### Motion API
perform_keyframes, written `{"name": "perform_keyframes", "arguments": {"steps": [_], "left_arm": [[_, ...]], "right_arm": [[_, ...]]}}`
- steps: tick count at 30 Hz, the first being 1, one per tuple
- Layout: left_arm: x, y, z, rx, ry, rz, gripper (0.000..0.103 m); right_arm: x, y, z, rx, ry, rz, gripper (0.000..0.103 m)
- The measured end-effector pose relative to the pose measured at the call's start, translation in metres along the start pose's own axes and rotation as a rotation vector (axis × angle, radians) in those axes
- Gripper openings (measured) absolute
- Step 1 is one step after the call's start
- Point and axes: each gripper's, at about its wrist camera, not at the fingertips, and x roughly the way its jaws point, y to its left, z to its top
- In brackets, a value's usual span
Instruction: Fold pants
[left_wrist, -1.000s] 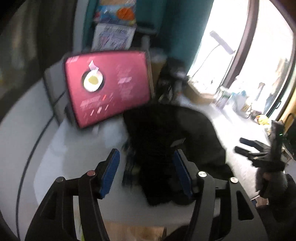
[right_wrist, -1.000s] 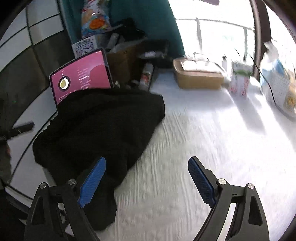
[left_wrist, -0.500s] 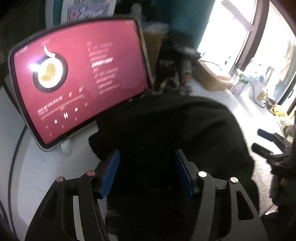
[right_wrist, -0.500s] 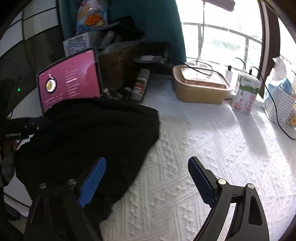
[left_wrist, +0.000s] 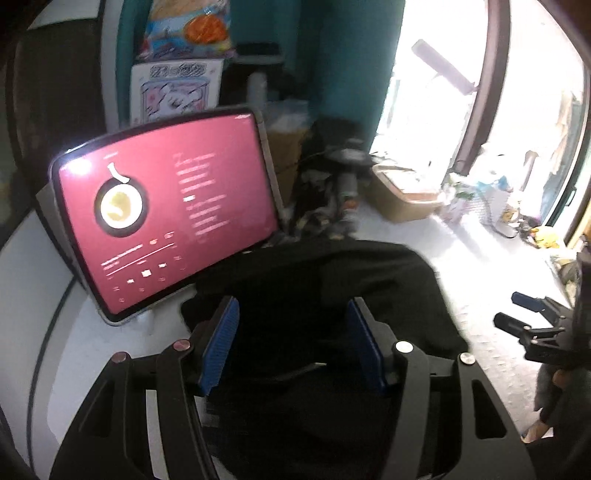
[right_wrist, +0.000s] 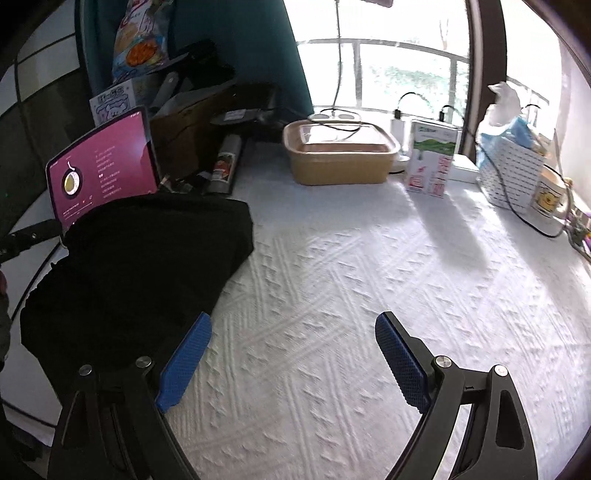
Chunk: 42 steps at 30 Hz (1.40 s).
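White textured bedspread (right_wrist: 332, 280) carries black pants (right_wrist: 140, 258), tablet (right_wrist: 103, 166), tan tub (right_wrist: 340, 155), carton (right_wrist: 432, 162).

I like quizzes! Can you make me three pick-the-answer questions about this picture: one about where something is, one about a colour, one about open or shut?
1. Where do the pants lie?
A. in the basket
B. on the white cloth, in front of the tablet
C. on the floor

2. What colour is the tablet screen?
A. green
B. yellow
C. dark pink

3. How are the right tongs?
A. open
B. shut on the pants
C. shut on the carton

Answers: B, they rest on the white cloth below the screen; C, it glows dark pink; A, bare cloth shows between the tips.
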Motion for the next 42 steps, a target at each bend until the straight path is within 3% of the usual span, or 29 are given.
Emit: {"name": "perform_keyframes", "arguments": {"steps": [3, 13, 21, 35, 41, 42], "left_arm": [[-0.008, -0.022, -0.004, 0.017, -0.017, -0.047, 0.061], [-0.009, -0.086, -0.035, 0.041, -0.022, -0.104, 0.061], [-0.039, -0.134, -0.056, 0.059, -0.123, -0.119, 0.094], [-0.114, -0.189, -0.072, 0.098, -0.279, -0.144, 0.095], [-0.14, -0.203, -0.071, 0.142, -0.336, -0.088, 0.095], [-0.142, -0.203, -0.071, 0.146, -0.343, -0.079, 0.095]], "right_arm": [[-0.017, -0.008, -0.007, 0.012, -0.021, -0.023, 0.091], [-0.069, -0.035, -0.038, 0.05, -0.071, -0.088, 0.091], [-0.122, -0.053, -0.064, 0.081, -0.146, -0.149, 0.091], [-0.222, -0.075, -0.103, 0.131, -0.314, -0.271, 0.091], [-0.263, -0.067, -0.11, 0.109, -0.407, -0.294, 0.092], [-0.267, -0.064, -0.11, 0.101, -0.417, -0.295, 0.096]]}}
